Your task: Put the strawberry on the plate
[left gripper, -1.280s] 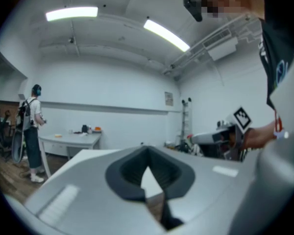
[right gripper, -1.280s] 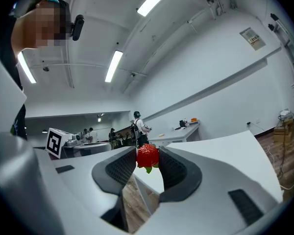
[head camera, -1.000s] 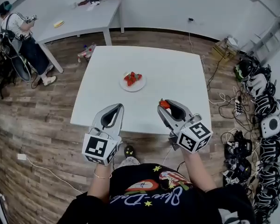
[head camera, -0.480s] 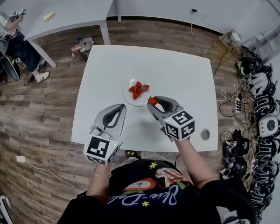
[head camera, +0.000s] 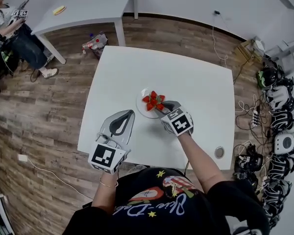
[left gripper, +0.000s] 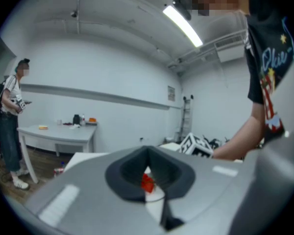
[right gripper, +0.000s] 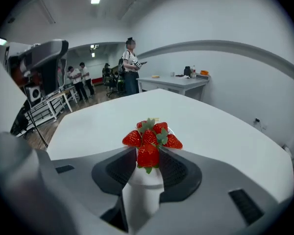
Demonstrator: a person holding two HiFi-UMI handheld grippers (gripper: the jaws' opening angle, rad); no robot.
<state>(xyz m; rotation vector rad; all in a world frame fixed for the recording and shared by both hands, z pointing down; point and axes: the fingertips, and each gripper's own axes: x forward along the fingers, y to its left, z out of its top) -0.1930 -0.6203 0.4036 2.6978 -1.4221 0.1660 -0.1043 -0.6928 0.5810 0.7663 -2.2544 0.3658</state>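
Observation:
A white plate [head camera: 142, 107] with several red strawberries [head camera: 153, 100] sits mid-table. My right gripper [head camera: 161, 107] reaches its near right rim, shut on one more strawberry [head camera: 159, 106]. In the right gripper view that berry [right gripper: 148, 155] stands upright between the dark pads [right gripper: 174, 168], just short of the pile [right gripper: 154, 132]. My left gripper [head camera: 129, 113] hovers over the table's front left, jaws together and holding nothing. Through its loop in the left gripper view I see the strawberries [left gripper: 147, 182] and the plate [left gripper: 156, 196].
The white table [head camera: 196, 77] carries a small round object [head camera: 219, 152] near its front right corner. A second table [head camera: 83, 9] and a seated person [head camera: 12, 28] are at the far left. Helmets and cables [head camera: 279, 111] crowd the floor on the right.
My right gripper has carried the strawberry forward and leftward from the table's front edge to the plate's rim. The left gripper has barely moved.

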